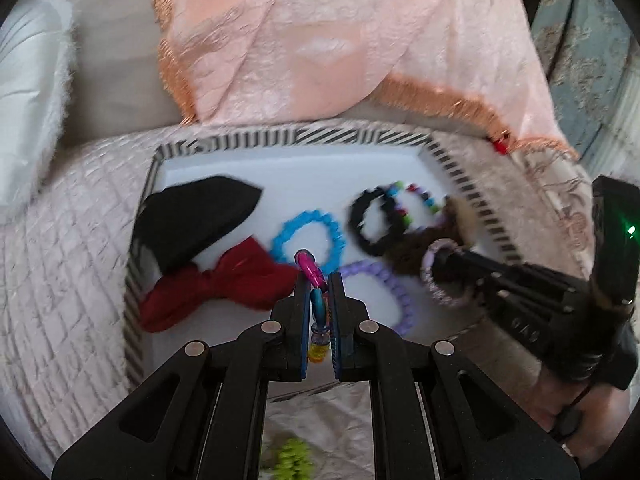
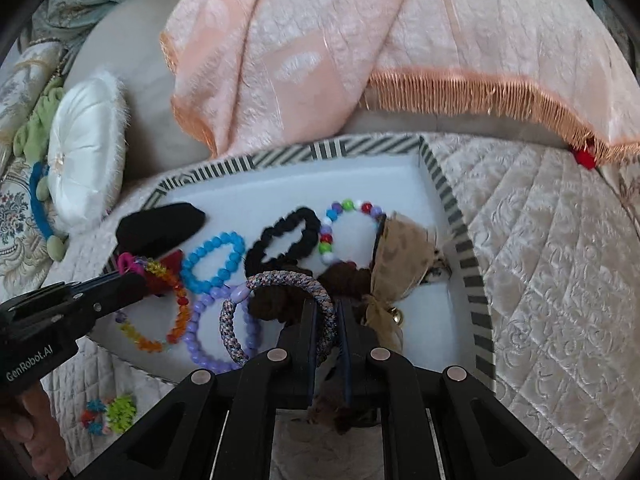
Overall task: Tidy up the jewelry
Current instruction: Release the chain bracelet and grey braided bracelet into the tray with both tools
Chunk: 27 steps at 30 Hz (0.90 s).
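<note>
Over the tray: both tongs hang above the striped tray [image 2: 448, 200], each carrying a band.
Left tongs [image 1: 319, 280]: clamped tight on a rainbow bead bracelet [image 2: 160, 304]; in the right view its loop hangs at lower left over the tray's left part, above a red bow [image 1: 224, 284].
Right tongs [image 2: 326, 304]: pinched shut on a braided band [image 2: 276, 280], its loop spreading left of the tips, over a purple bracelet [image 2: 200, 328] and a brown scrunchie [image 2: 340, 280].
Key relation: each band hangs straight below its own tongs, so letting go should drop it in; the left is nearer the tray's left edge.
Around: blue bracelet [image 2: 216, 260], black scrunchie [image 2: 284, 240] and mixed bead bracelet [image 2: 348, 216] already lie in the tray.
Left out: small bright pieces [image 2: 108, 414] on the bed [image 2: 540, 280], lower left.
</note>
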Tool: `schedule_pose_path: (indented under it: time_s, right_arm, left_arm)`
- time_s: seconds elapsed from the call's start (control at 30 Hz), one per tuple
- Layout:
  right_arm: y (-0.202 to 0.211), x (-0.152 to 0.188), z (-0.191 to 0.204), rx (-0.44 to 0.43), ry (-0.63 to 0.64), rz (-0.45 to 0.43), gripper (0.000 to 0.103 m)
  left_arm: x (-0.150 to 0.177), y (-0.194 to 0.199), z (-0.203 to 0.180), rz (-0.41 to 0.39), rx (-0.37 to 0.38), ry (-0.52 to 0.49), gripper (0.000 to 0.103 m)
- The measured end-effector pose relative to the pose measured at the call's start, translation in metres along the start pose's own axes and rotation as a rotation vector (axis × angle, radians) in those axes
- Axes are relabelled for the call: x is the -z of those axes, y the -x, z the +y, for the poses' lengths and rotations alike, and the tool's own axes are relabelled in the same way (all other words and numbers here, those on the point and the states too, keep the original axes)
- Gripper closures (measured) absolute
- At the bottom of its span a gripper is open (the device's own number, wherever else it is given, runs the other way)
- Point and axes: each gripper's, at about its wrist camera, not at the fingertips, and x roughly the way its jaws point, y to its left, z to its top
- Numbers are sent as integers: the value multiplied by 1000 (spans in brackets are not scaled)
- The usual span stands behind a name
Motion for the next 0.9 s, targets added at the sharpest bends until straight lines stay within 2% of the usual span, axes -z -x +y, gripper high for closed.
schedule_pose_path:
  time_s: [0.13, 0.2, 0.27, 0.3, 0.33, 0.43, 0.57, 0.73, 0.9]
  right_arm:
    - [-5, 2, -1, -10, -13, 17, 92]
    - [-4, 3, -2, -20, -15, 16, 88]
    - [-2, 3, -1, -30, -16, 10, 79]
    - [1, 3, 0, -30, -15, 4, 69]
    - [2, 3, 0, -29, -14, -2, 66]
    - [12, 3, 3, -28, -12, -27, 66]
    - [33, 5, 10, -47, 9, -72, 66]
    - [48, 15, 16, -59, 33, -89, 66]
    - [65, 26, 20, -88, 32, -111, 66]
  left_arm:
    - [3, 1, 9, 17, -8, 22, 92]
    - [3, 4, 11, 16, 0, 29, 79]
    - [4, 10, 15, 7, 5, 36, 65]
    - [4, 15, 16, -4, 0, 34, 64]
    - [4, 19, 17, -8, -4, 32, 64]
    - [8, 35, 27, -20, 2, 43, 64]
    - [29, 63, 47, -32, 2, 63, 62]
    - [68, 66, 58, 56, -46, 35, 62]
    - [93, 64, 53, 121, -56, 5, 62]
